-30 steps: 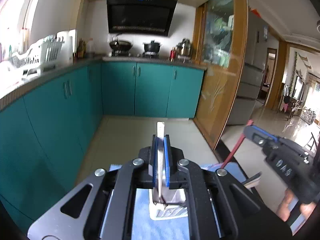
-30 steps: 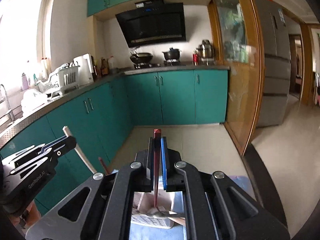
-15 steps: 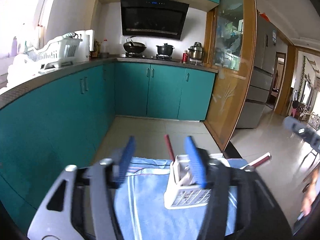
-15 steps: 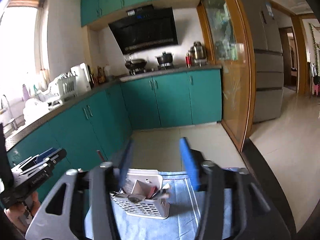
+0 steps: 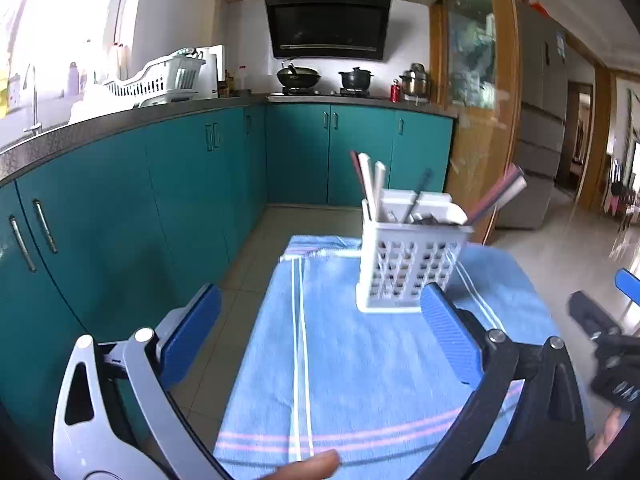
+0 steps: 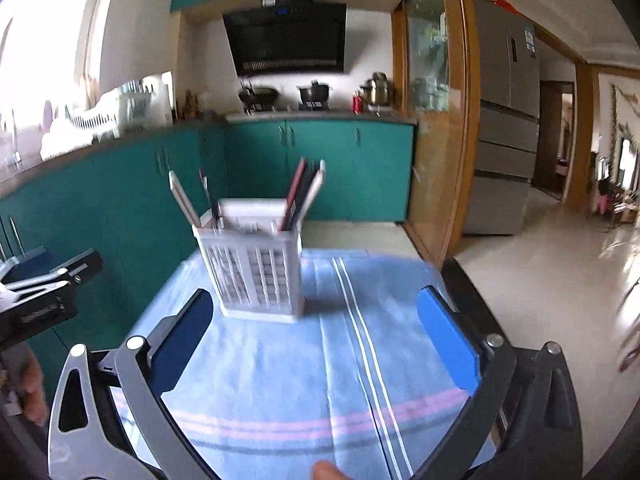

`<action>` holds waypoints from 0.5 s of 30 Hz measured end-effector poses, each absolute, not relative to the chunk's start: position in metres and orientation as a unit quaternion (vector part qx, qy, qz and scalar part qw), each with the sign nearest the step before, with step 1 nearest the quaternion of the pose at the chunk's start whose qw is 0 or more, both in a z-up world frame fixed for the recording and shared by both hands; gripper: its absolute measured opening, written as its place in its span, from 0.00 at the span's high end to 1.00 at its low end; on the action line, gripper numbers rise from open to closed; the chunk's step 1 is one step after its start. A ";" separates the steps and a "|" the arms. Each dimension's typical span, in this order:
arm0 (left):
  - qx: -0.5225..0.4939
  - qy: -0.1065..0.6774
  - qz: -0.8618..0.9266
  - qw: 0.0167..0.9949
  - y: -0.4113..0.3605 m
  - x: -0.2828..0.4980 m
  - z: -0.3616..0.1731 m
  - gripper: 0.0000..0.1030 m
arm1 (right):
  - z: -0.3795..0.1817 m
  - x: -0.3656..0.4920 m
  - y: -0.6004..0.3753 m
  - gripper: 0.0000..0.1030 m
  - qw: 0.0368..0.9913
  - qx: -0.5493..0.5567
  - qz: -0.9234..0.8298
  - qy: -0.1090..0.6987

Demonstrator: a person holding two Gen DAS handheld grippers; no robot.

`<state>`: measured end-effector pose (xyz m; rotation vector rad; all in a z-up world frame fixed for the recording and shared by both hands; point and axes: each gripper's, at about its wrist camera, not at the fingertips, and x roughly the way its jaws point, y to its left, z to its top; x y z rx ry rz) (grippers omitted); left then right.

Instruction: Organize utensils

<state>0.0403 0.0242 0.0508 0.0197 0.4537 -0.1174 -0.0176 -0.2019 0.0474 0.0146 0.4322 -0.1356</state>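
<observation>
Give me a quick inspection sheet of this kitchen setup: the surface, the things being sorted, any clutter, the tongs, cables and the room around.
Surface: blue striped towel spread over a small table.
Job's things: white slotted utensil holder stands upright on the towel; long utensil handles stick out of it, leaning outwards.
Clutter: nothing seen on the towel besides the holder.
Tongs: left tongs and right tongs both wide open, jaws having just been opening, nothing between them; each sits short of the holder.
Cables: nothing seen.
Surroundings: teal cabinets, dish rack on the counter, pots on the stove under a black range hood, fridge beyond.
</observation>
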 end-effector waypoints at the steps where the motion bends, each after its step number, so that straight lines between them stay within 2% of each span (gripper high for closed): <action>1: 0.011 0.226 -0.064 0.972 0.021 0.035 0.049 0.04 | 0.042 -0.021 -0.197 0.03 0.973 -0.002 -0.070 0.218; 15: 0.043 0.216 -0.070 0.973 0.011 0.001 0.046 0.04 | 0.034 -0.059 -0.192 0.03 0.973 0.009 -0.088 0.215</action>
